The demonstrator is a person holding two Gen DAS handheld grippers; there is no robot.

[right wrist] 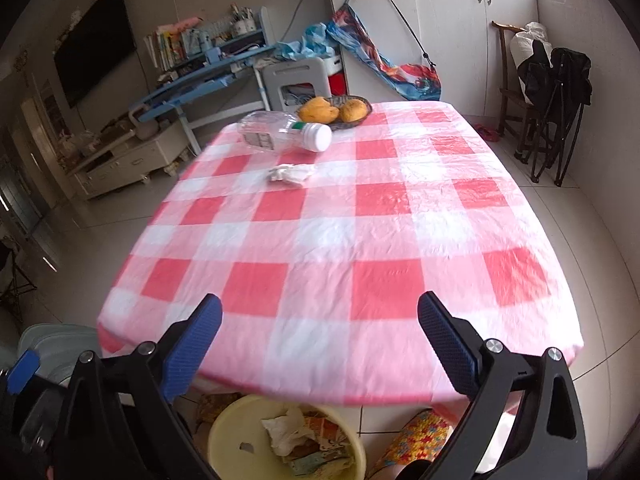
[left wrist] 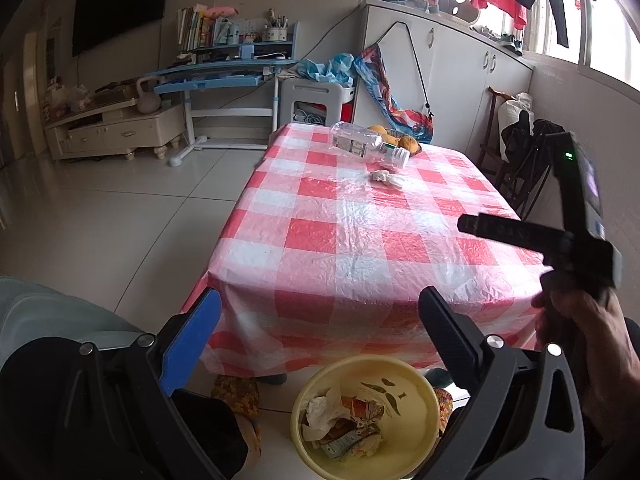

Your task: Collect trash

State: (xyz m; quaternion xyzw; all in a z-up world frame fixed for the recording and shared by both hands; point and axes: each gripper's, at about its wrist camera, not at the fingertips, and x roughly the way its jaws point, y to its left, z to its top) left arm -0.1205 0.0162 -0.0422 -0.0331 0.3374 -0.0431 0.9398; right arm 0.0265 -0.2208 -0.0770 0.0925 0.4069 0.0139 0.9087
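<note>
The left wrist view takes in the whole yellow bin (left wrist: 362,414) on the floor at 6 o'clock, close against the near edge of the red-and-white checked table (left wrist: 360,240), with crumpled paper and torn wrappers (left wrist: 344,420) inside; the right wrist view shows only part of that bin (right wrist: 240,436), the rest cut off by the frame and the cloth's overhang. Only the left view shows the right gripper (left wrist: 520,236) from outside, at 3 o'clock over the table's right edge, held by a hand (left wrist: 584,332). The right view looks more squarely down the table: a clear plastic bottle (right wrist: 280,132) with a white cap lies on its side at 11 o'clock, a crumpled white tissue (right wrist: 290,174) lies just nearer than it and apart from it, and a dark basket of yellow fruit (right wrist: 336,110) sits behind the bottle at 12 o'clock. The left gripper (left wrist: 320,316) has its jaws spread wide, with nothing between them, above the bin. The right gripper's jaws stand equally wide, empty, touching nothing, over the near table edge.
</note>
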